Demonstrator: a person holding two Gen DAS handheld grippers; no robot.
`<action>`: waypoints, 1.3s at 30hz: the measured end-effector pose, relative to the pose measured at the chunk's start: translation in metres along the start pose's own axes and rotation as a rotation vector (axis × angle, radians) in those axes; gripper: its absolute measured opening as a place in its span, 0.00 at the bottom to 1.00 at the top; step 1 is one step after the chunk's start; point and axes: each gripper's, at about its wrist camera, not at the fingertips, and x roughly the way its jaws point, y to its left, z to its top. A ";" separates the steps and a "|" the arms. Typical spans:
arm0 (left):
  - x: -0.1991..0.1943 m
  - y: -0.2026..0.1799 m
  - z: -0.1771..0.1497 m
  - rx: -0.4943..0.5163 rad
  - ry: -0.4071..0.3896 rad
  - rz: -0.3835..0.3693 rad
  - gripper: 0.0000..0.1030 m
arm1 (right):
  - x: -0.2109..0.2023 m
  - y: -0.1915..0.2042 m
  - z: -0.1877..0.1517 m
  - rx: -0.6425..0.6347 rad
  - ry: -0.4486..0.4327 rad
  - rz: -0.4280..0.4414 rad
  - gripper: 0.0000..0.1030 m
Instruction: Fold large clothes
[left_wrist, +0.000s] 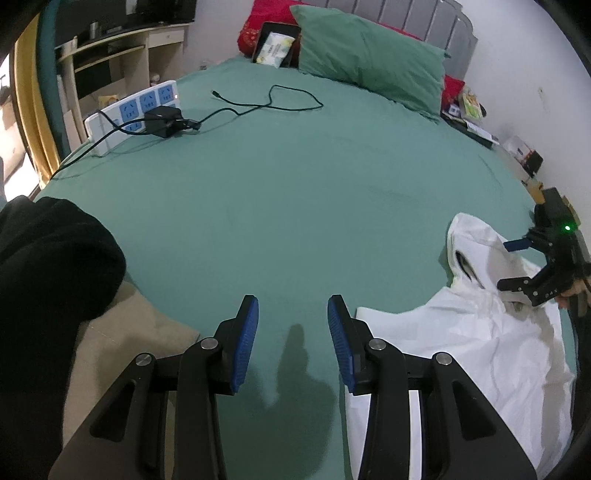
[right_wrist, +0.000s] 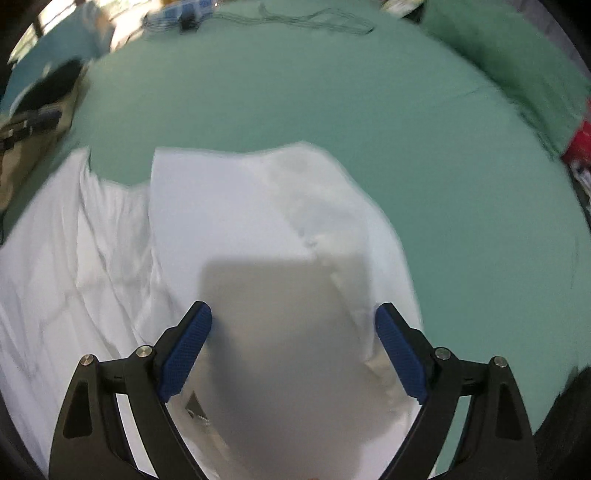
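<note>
Left wrist view: left gripper (left_wrist: 291, 332) hangs over the green sheet (left_wrist: 295, 192), jaws spread apart, nothing between the blue pads (left_wrist: 245, 343). Its shadow falls on the sheet just ahead. White garment (left_wrist: 480, 350) lies crumpled at lower right of the bed, hood end pointing toward the pillow (left_wrist: 369, 59); one edge reaches under the gripper's right finger. Right gripper (left_wrist: 517, 266) is at the far right edge, above the garment near the hood, seen side-on; jaws look parted, with no cloth seen between them from here. Black cloth (left_wrist: 48, 266) and tan cloth (left_wrist: 122, 332) sit at lower left. Power strip (left_wrist: 129, 110) with a black adapter (left_wrist: 164, 120) and a cable (left_wrist: 266, 105) lie on the far left part of the bed. A tablet (left_wrist: 275, 46) leans by the pillow, red cushion (left_wrist: 266, 26) behind it.

Right wrist view (blurred): right gripper (right_wrist: 293, 343) is over the garment (right_wrist: 258, 229), jaws wide apart, holding nothing. Garment fills the lower left and centre of the frame, a folded flap lying between and ahead of the pads (right_wrist: 184, 350); the gripper's shadow falls on it. Sheet (right_wrist: 443, 184) is beyond and to the right. Pillow (right_wrist: 517, 55) at upper right. The other gripper shows as a blur at the left edge; jaw state unreadable from this view.
</note>
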 end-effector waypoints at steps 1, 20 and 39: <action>0.000 -0.001 -0.001 0.006 0.000 0.001 0.40 | 0.004 -0.002 0.002 -0.003 0.012 0.014 0.92; -0.004 -0.012 -0.002 0.019 0.002 -0.021 0.40 | -0.009 0.123 0.005 -0.502 -0.032 -0.504 0.25; -0.025 -0.090 -0.030 0.181 0.007 -0.171 0.40 | -0.028 0.230 -0.105 -0.206 -0.232 -0.752 0.46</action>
